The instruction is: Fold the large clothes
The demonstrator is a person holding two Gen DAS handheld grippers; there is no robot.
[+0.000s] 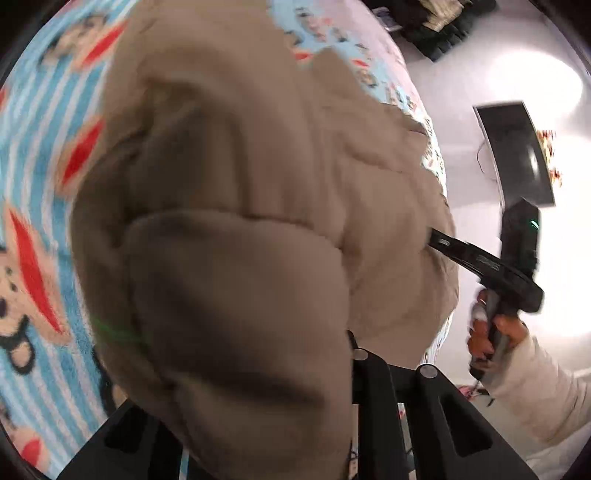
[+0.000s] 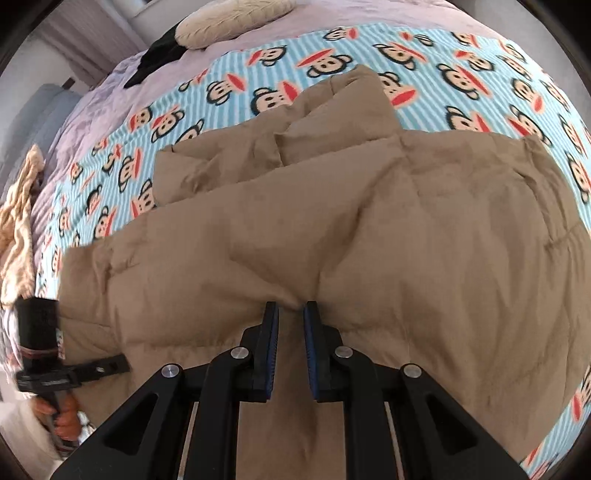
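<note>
A large tan padded jacket [image 2: 369, 229] lies spread over a monkey-print blanket [image 2: 332, 51] on a bed. My right gripper [image 2: 291, 308], with blue pads, points steeply down and is shut on a pinched fold at the jacket's near edge. In the left wrist view the same gripper [image 1: 434, 236] bites into the jacket's right edge. The left gripper [image 2: 120, 363] meets the jacket's hem at the lower left. In its own view the jacket [image 1: 240, 221] bulges up close and covers its fingers; only the right finger [image 1: 369, 373] shows, and the cloth appears clamped.
A beige pillow [image 2: 229, 18] and a black garment [image 2: 155, 59] lie at the bed's far end on a lilac sheet. A beige knit cloth [image 2: 18, 221] hangs at the left. On the pale floor lie a dark flat panel [image 1: 517, 155] and dark clothes [image 1: 436, 26]. A hand [image 1: 491, 332] holds the right gripper.
</note>
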